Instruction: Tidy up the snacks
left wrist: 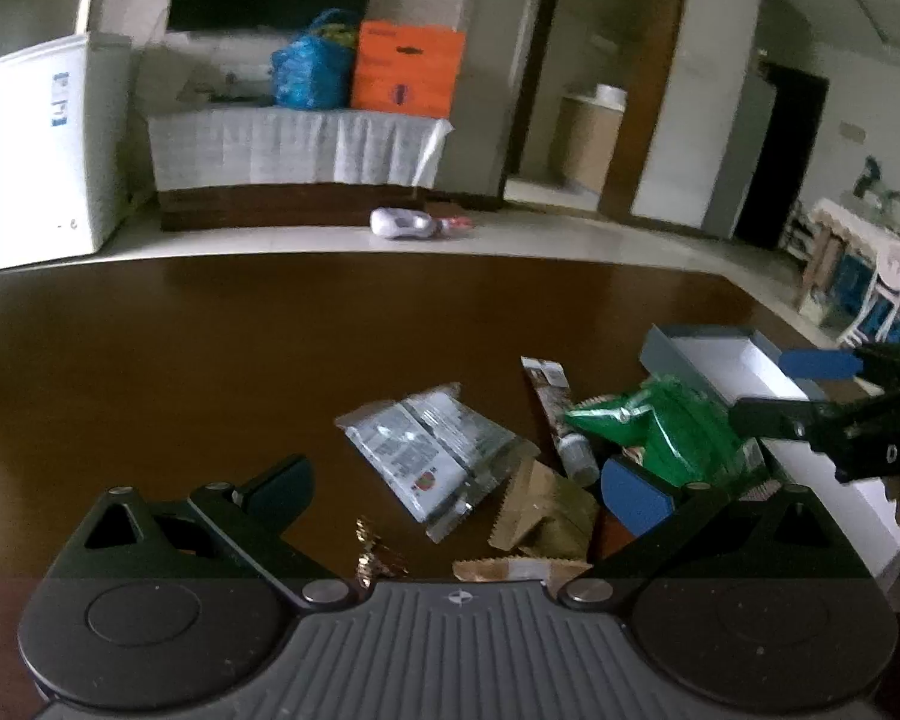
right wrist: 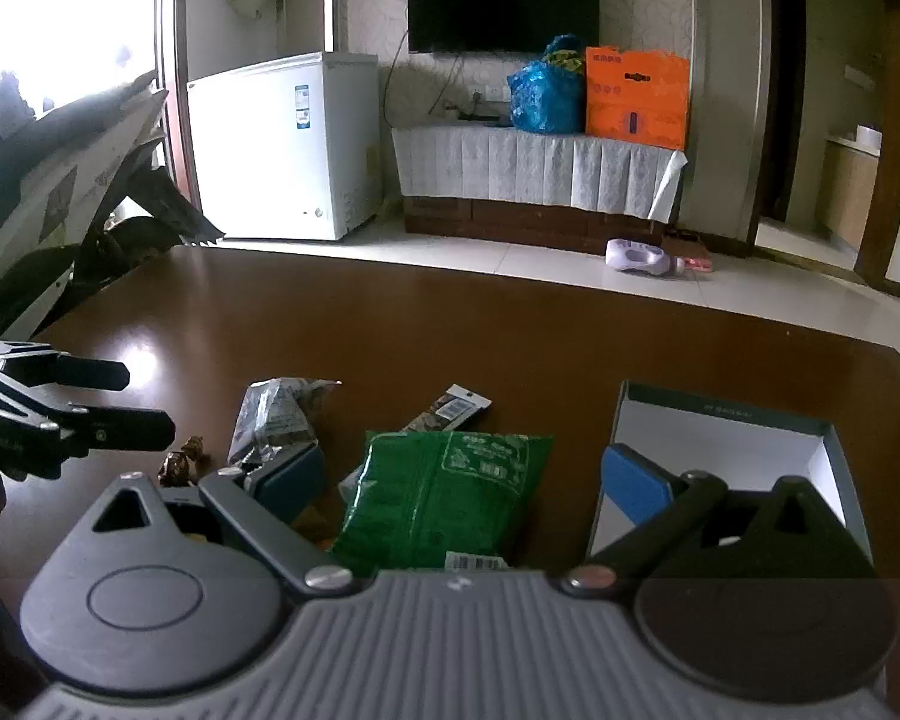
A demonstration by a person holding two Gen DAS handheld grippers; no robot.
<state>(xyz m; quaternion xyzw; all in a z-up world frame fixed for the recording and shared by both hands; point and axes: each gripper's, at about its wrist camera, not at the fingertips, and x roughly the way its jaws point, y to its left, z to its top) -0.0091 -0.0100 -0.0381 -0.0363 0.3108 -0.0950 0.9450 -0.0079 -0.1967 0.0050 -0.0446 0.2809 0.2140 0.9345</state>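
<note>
A green snack bag (right wrist: 444,498) lies on the brown table (right wrist: 390,324), just left of an open grey box (right wrist: 726,456) with a white inside. Around it lie a clear silver packet (left wrist: 426,450), a long dark stick packet (right wrist: 450,411), a tan packet (left wrist: 540,510) and small gold-wrapped sweets (right wrist: 180,462). The right gripper (right wrist: 480,480) hovers over the green bag with its jaws spread wide, gripping nothing. The left gripper (left wrist: 456,486) hangs over the silver and tan packets, likewise wide apart and empty. Beyond the table stand a white freezer (right wrist: 288,144) and an orange carton (right wrist: 636,90).
</note>
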